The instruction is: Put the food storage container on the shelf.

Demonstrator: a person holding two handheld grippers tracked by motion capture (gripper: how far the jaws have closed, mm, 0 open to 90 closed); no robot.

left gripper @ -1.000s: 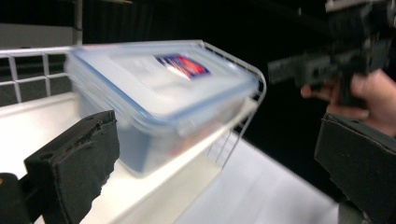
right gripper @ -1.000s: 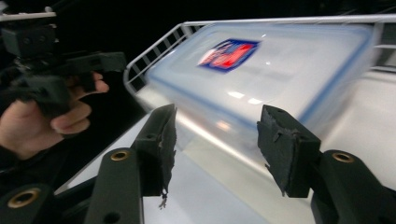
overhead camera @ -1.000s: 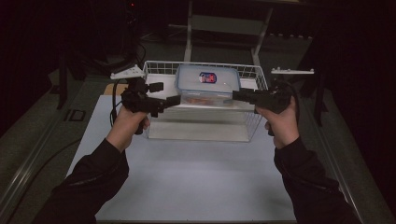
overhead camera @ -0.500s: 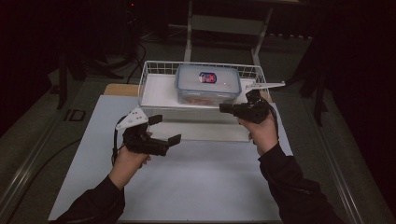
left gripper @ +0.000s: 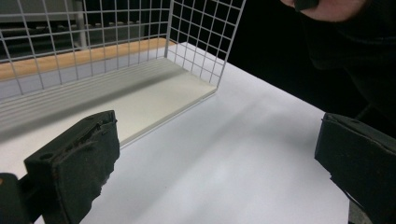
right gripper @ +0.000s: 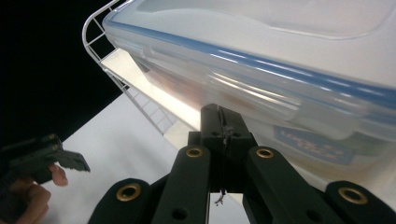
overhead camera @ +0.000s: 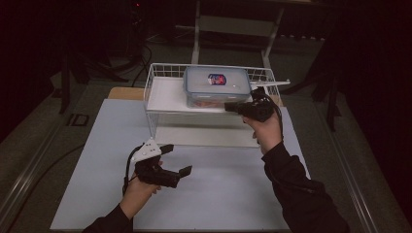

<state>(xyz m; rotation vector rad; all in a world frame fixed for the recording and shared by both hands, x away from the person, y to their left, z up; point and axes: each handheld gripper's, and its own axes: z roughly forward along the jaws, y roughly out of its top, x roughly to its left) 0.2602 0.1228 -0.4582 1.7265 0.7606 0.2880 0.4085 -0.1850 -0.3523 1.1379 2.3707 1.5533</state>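
High view: a clear plastic food container (overhead camera: 216, 87) with a blue-trimmed snap lid sits on the upper shelf of a white wire rack (overhead camera: 160, 104) at top centre of the frame, on a white table (overhead camera: 233, 194). The right gripper (overhead camera: 232, 106), at centre right, points at the container's near side, its jaws pressed together with nothing between them; in the right gripper view their tips sit just under the lid's side clasp (right gripper: 261, 95), though contact cannot be confirmed. The left gripper (overhead camera: 176, 162) hovers low over the table at lower left, its jaws wide apart and empty, as the left gripper view confirms. The container looks rigid and smooth-walled, likely slippery under the pads, and holds something reddish, so it may carry moderate weight. A secure hold would probably come from both short sides beneath the lid's rim, where the lip gives the pads a ledge.
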